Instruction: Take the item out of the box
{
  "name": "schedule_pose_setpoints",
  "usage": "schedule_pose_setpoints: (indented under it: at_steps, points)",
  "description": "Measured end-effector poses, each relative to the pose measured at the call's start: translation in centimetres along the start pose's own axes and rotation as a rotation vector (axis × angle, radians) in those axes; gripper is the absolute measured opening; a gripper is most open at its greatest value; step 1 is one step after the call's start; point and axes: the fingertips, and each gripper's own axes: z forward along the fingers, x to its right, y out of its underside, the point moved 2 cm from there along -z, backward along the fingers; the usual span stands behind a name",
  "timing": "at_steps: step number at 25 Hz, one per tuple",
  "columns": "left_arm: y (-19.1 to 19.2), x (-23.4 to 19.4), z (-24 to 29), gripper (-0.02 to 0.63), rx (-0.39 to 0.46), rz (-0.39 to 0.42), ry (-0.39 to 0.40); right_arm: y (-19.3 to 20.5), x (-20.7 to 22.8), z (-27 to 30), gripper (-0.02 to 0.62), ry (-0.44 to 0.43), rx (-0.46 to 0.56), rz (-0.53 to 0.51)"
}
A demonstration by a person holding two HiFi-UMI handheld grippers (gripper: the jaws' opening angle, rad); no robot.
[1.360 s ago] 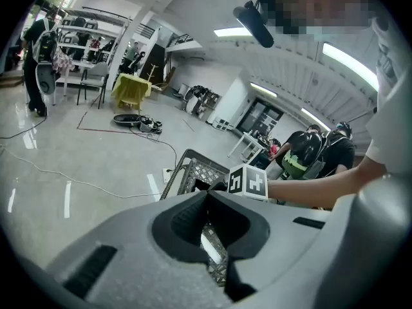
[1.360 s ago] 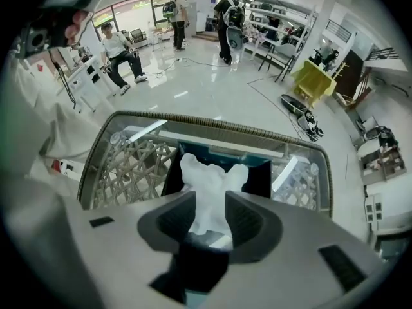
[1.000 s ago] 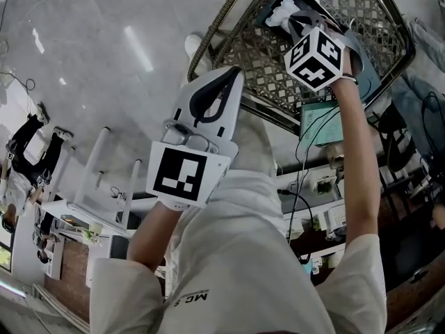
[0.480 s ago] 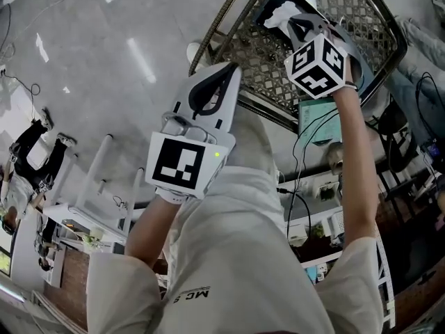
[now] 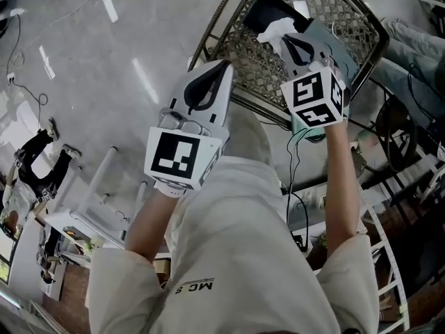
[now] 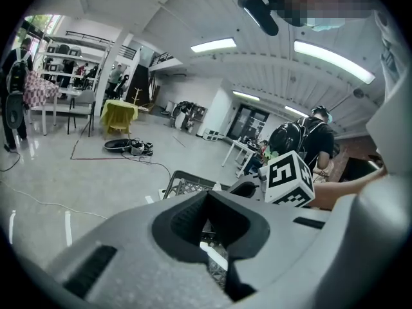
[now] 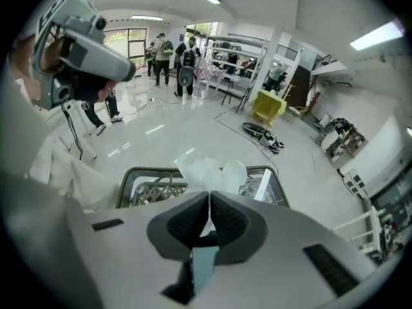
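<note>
As right tongs (image 7: pixel 208 197) pinch it, white wad (image 7: pixel 209 170) above basket (image 7: pixel 131 177)

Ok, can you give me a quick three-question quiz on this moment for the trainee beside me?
1. True or false: the left gripper is shut with nothing between its fingers.
2. What does the right gripper hold? A) a white crumpled item B) a black cable C) nothing
3. Fill in: in the right gripper view, the thing with a rounded rim and lattice sides beyond the held item is a woven ____.

Key: 1 true; 2 A; 3 basket.
</note>
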Motion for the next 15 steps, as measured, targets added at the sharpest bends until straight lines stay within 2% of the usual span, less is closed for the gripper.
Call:
schedule_pose_setpoints:
  at_steps: [7, 15]
  points:
    - [-2.5, 2.5, -2.6, 0.025, 0.038, 0.057, 0.002, -2.1, 0.1, -8.5, 0.023, 0.122, 0.183, 0.212]
    - [-5.8, 4.7, -5.7, 0.025, 0.109, 0.098, -0.004, -5.2, 0.5, -17.7, 0.023, 0.239, 0.414, 0.367]
